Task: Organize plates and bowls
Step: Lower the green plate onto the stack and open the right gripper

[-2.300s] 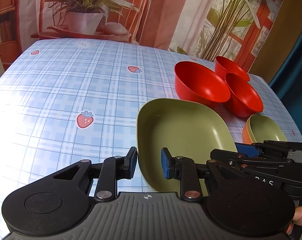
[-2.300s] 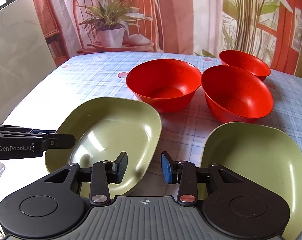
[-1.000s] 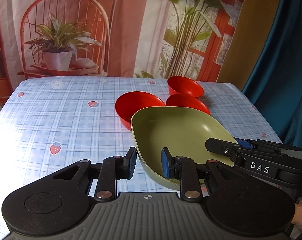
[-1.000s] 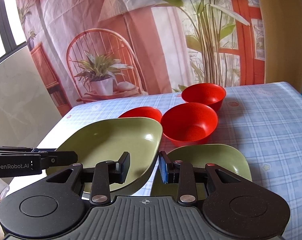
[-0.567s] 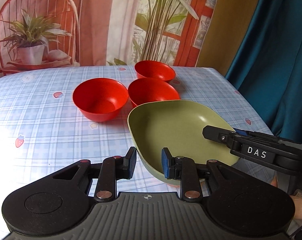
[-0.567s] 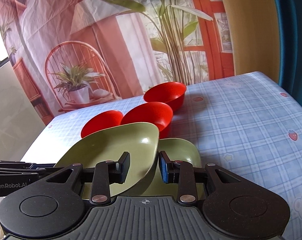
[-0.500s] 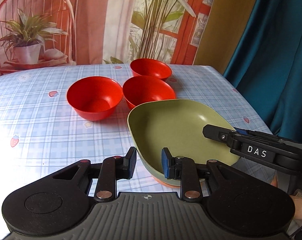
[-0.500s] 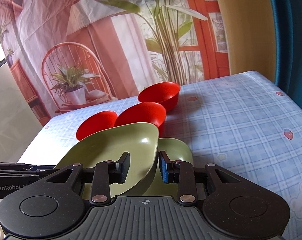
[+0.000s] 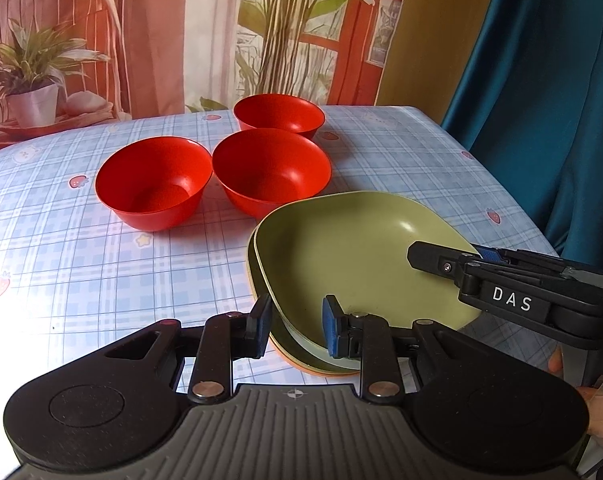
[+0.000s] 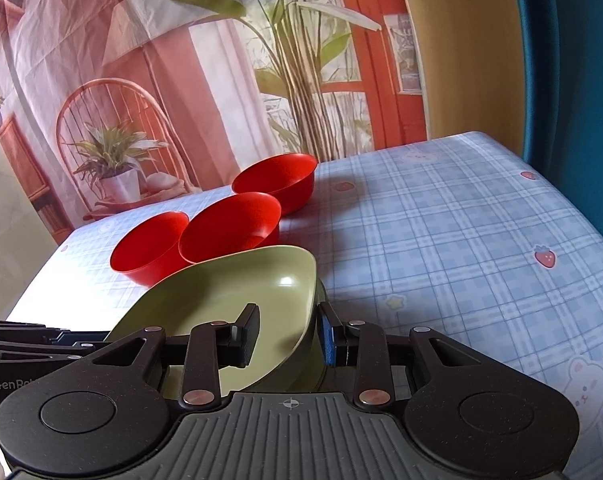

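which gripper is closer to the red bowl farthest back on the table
Right, though only narrowly. The far red bowl lies beyond both. The right gripper straddles the top green plate's rim on the bowl's side; the left gripper straddles its near-left edge.

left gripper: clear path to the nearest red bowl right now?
Probably not: the left gripper straddles the rim of the top green plate, which sits between its fingers and the nearest red bowl.
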The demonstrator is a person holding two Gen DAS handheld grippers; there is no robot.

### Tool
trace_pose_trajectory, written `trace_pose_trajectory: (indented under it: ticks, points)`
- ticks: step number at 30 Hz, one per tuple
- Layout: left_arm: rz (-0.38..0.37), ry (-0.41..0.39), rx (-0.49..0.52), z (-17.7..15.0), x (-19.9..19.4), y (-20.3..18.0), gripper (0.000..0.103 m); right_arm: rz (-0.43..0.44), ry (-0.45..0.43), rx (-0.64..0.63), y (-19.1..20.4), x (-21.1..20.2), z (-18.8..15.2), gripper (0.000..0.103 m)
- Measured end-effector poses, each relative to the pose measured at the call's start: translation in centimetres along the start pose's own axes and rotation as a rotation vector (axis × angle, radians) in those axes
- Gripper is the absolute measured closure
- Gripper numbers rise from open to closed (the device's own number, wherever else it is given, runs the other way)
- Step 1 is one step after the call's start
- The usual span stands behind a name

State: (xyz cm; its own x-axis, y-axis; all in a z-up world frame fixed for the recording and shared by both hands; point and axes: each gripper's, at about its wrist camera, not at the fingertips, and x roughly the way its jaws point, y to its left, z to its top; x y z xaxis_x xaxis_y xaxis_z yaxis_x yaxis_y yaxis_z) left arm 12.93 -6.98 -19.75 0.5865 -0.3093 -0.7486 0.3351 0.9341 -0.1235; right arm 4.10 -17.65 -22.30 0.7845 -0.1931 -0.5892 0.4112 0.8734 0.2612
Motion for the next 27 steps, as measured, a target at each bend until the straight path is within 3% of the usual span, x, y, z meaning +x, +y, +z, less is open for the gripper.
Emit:
trace_pose_trajectory:
  ticks: [27]
  points:
    - [0.043, 0.016, 0.030, 0.0, 1.5, -0.1, 0.072, -0.048, 0.028, -0.088, 0.3, 1.6, -0.6, 0.073]
